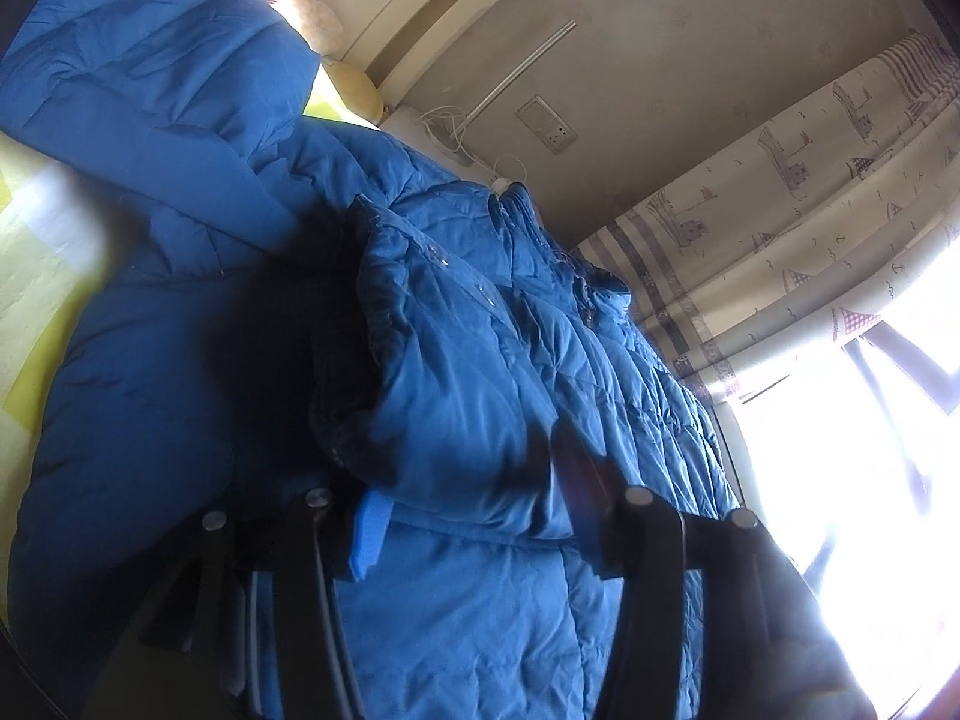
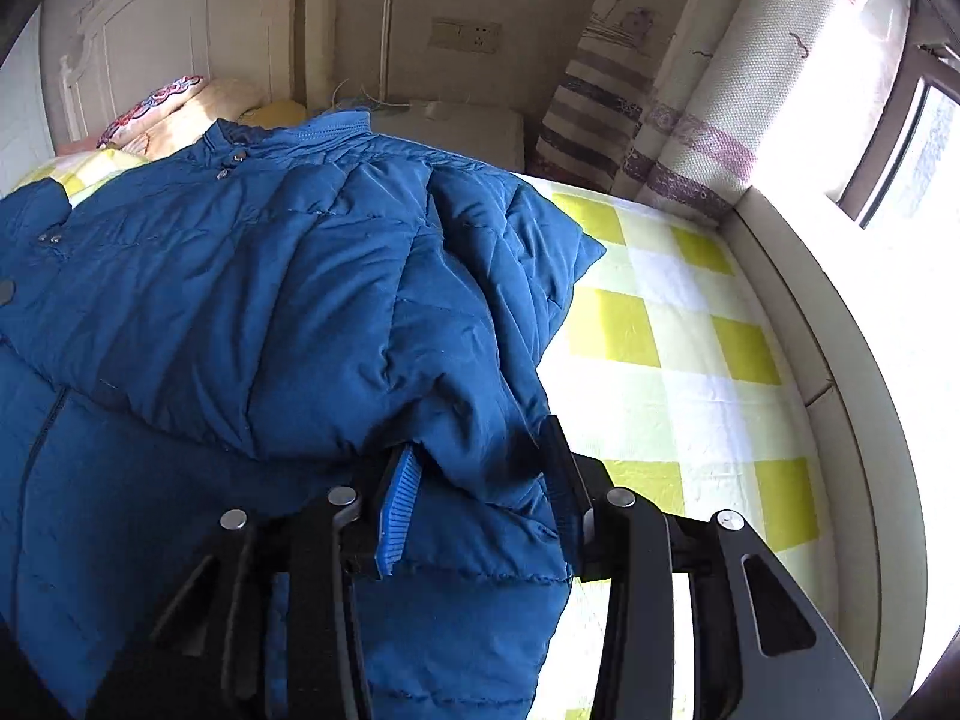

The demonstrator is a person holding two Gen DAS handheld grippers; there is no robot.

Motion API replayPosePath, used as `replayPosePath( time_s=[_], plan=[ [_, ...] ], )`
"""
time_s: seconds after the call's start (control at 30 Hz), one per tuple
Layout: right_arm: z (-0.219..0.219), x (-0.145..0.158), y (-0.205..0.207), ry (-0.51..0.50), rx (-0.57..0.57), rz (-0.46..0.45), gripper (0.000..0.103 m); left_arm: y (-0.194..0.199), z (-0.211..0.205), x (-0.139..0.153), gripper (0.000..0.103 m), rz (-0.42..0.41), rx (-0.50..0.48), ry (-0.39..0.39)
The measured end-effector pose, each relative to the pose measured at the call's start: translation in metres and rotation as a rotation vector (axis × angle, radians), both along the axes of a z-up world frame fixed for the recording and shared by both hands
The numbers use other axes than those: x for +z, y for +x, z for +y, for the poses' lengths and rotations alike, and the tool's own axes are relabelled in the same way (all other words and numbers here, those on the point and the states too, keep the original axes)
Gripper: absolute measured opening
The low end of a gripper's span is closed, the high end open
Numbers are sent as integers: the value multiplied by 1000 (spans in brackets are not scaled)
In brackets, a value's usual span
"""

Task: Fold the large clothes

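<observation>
A blue quilted jacket (image 1: 180, 360) lies spread over a bed with a yellow-and-white checked sheet (image 2: 660, 330). In the left wrist view a puffy folded part with snap buttons and a dark lining bulges between the fingers of my left gripper (image 1: 471, 474). Its blue pad (image 1: 372, 534) shows its face, and the jaws stand apart around the fabric. In the right wrist view the jacket (image 2: 240, 300) has its collar toward the headboard. A folded edge fills the gap of my right gripper (image 2: 480, 444). Its jaws stand apart too, with the ribbed pad (image 2: 396, 510) partly bare.
Pillows (image 2: 174, 102) lean on the white headboard (image 2: 150, 30) at the far end. A white bedside unit (image 2: 456, 126) stands by the wall. A patterned curtain (image 2: 690, 90) and a bright window (image 2: 900, 138) run along the right. Bare checked sheet lies right of the jacket.
</observation>
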State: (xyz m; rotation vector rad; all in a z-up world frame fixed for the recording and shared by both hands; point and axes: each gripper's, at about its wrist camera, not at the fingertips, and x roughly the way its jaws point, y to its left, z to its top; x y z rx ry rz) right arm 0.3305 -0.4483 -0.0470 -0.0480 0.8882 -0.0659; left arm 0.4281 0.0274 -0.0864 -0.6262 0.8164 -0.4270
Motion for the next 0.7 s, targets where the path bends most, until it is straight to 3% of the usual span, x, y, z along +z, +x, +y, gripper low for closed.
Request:
replayPosePath(
  time_s=[0.07,0.13,0.23,0.37,0.43,0.47,0.5,0.6,0.67,0.7],
  plan=[
    [-16,19,-22,97,-75,-74,48,-1,-8,3,60,-12,-11,35],
    [-19,38,-37,107,-148,-174,49,0,-14,5,64,-20,-19,70],
    [8,52,-26,82,-54,-233,49,0,-12,5,65,-21,-13,68],
    [53,36,18,88,79,-148,48,-2,0,3,65,-22,19,16],
    [67,8,39,-5,58,-25,48,-2,2,4,65,-23,32,13],
    [64,-11,46,-7,29,60,49,-2,2,4,65,-27,40,16],
    [58,-20,47,39,21,60,49,-5,4,7,65,-38,64,29],
    [49,-18,41,94,17,41,49,-32,22,33,65,-212,233,80],
    [56,-19,39,47,34,42,50,-56,33,51,73,-364,334,65],
    [58,-20,39,36,36,43,50,-62,33,55,79,-403,331,52]
  ],
)
